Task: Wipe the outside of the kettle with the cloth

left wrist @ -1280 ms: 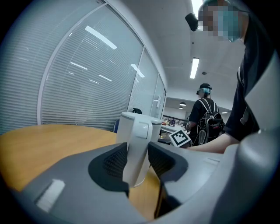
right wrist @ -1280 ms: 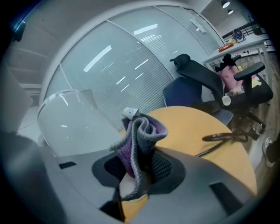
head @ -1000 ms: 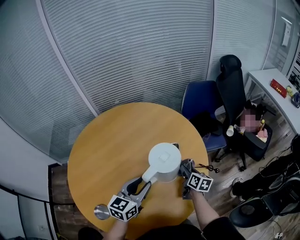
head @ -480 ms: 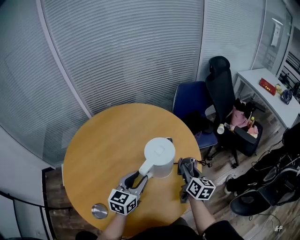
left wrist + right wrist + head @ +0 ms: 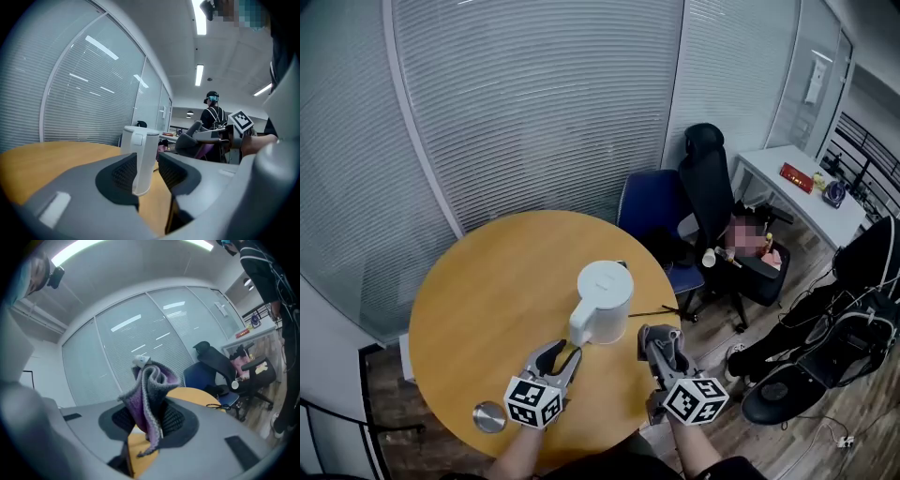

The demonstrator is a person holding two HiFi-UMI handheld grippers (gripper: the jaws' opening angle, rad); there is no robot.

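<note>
A white kettle point(image 5: 602, 300) stands on the round wooden table point(image 5: 487, 281), its handle point(image 5: 579, 330) turned toward me. My left gripper point(image 5: 561, 356) sits just short of that handle, jaws apart and nothing between the pads. In the left gripper view the kettle point(image 5: 140, 154) shows a little ahead through the gap of the left gripper point(image 5: 146, 171). To the kettle's right, my right gripper point(image 5: 658, 337) is raised above the table edge. It is shut on a bunched purple-grey cloth point(image 5: 149, 397), which sticks up from the right gripper point(image 5: 149, 420).
A small silver disc point(image 5: 488, 416) lies on the table near my left hand. A black cable point(image 5: 654, 312) runs off the table's right side. Beyond are a blue chair point(image 5: 649, 208), a black office chair point(image 5: 712, 183), a white desk point(image 5: 787, 183) and slatted blinds point(image 5: 534, 103).
The right gripper has risen and drawn back from the kettle's side with the cloth. The left gripper has pulled a short way back from the handle. The head view has shifted.
</note>
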